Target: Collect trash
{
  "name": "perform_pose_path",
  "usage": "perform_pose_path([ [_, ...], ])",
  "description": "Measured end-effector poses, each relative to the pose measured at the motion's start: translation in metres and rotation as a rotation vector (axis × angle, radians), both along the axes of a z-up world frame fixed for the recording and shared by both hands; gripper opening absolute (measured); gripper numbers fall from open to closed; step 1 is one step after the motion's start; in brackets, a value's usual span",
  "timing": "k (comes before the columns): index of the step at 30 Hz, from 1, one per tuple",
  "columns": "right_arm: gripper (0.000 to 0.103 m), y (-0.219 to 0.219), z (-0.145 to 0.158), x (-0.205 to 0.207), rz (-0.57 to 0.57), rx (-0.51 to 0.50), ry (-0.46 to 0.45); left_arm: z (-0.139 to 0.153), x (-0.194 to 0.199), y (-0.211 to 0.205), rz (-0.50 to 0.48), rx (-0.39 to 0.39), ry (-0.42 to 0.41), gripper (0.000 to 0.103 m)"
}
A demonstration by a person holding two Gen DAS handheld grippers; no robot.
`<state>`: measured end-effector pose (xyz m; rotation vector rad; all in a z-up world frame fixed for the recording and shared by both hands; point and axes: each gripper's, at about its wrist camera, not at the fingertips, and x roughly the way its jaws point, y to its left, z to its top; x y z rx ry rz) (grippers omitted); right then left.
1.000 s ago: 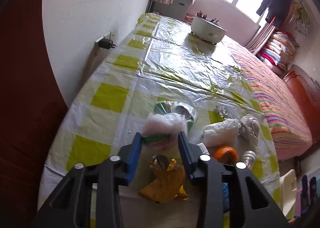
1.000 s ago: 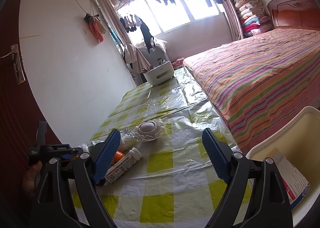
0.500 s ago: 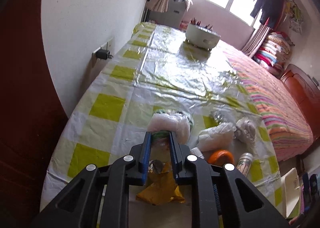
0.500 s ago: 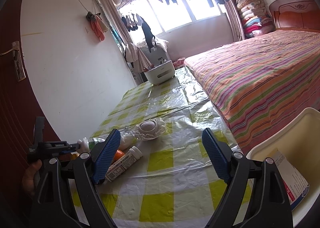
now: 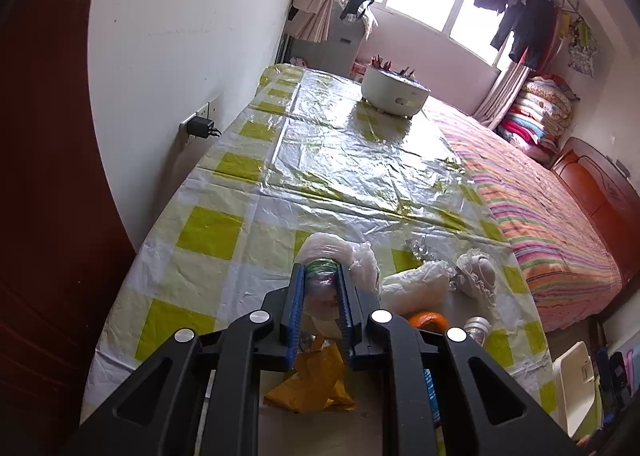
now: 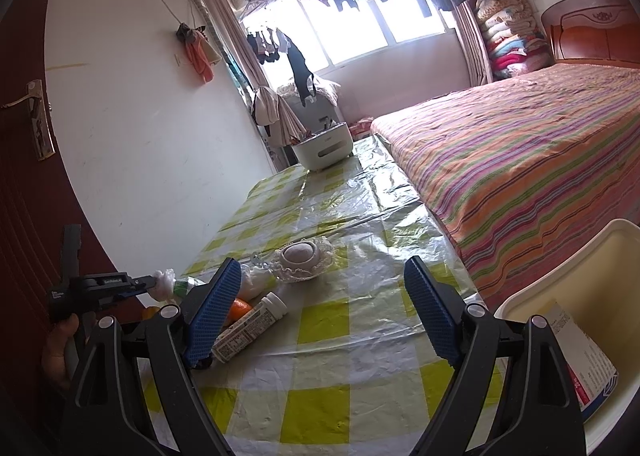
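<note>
Table against wall, bed along its right side. Pot at table's far end; bottle, orange and bags clustered at near end. Bin beside table's near right corner, box in it.

Crumpled white plastic bag with a green-banded bundle inside, pinched between the left claw pads, above a yellow wrapper lying on the checked surface.
</note>
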<state>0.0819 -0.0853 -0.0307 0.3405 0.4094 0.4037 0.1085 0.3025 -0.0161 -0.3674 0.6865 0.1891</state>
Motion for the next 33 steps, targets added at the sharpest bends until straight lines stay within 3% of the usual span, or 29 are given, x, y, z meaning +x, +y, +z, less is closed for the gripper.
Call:
perform_pose_path([
  [9,0.082,0.001,0.002,0.000,0.017,-0.010,-0.012,0.019,-0.014,-0.005,0.001,0.022,-0.101,0.013],
  [16,0.082,0.031,-0.007,0.008,0.146,-0.036,0.035,0.034,-0.024,-0.004,0.004,0.014,-0.165,0.013],
  [25,0.082,0.087,-0.005,0.063,0.228,-0.208,0.105,0.037,-0.025,-0.005,-0.010,0.004,-0.170,0.013],
  [33,0.082,0.137,-0.023,0.122,0.267,-0.406,0.150,0.038,-0.023,-0.011,-0.035,0.001,-0.172,0.013],
])
